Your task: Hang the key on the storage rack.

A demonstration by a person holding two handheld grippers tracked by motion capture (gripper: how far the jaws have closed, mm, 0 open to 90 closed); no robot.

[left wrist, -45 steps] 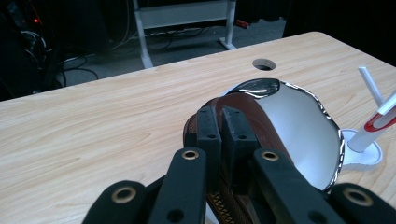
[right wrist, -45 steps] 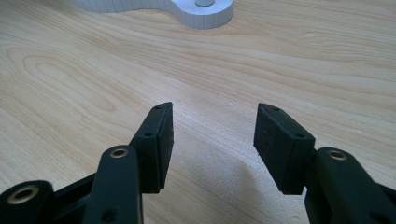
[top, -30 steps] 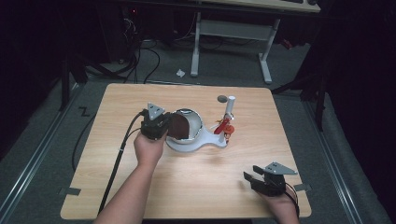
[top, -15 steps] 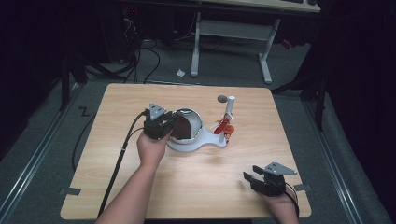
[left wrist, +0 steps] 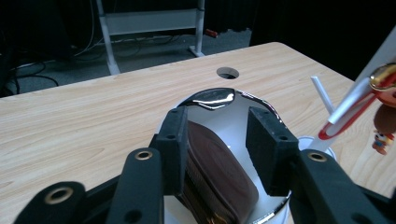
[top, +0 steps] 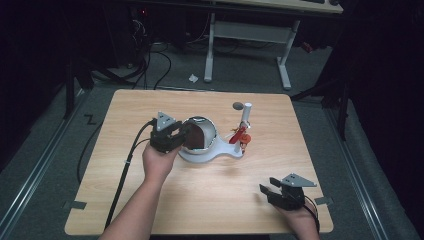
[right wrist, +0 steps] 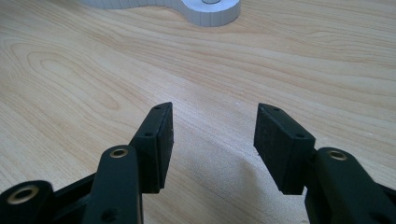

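Wallet [top: 199,136], brown leather, sits in shiny bowl [top: 209,127] on white stand [top: 212,154], table centre. High view: left gripper [top: 184,132] at bowl's 9 o'clock, right gripper [top: 266,190] parked at 5 o'clock, gaping, empty. Left gripper view: jaws just been opening, wallet [left wrist: 219,172] between, right pad clear. Risk: snagging wallet on withdrawal, tipping bowl [left wrist: 215,100]. Right gripper view: bare wooden table [right wrist: 93,60]. Dark room, cables behind.

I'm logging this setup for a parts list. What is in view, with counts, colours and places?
Wallet: one, dark brown, standing in the bowl.
Bowl: one, shiny metal, on the stand's wide end.
Stand: one, white, table centre, with an upright post.
Keychain: one, red, hanging at the post.
Table: one, light wood, with a round hole near the far edge.
Desk frame: one, white, on the floor beyond.
Left gripper: black, jaws just opened, either side of the wallet.
Right gripper: black, open, at the near right corner.
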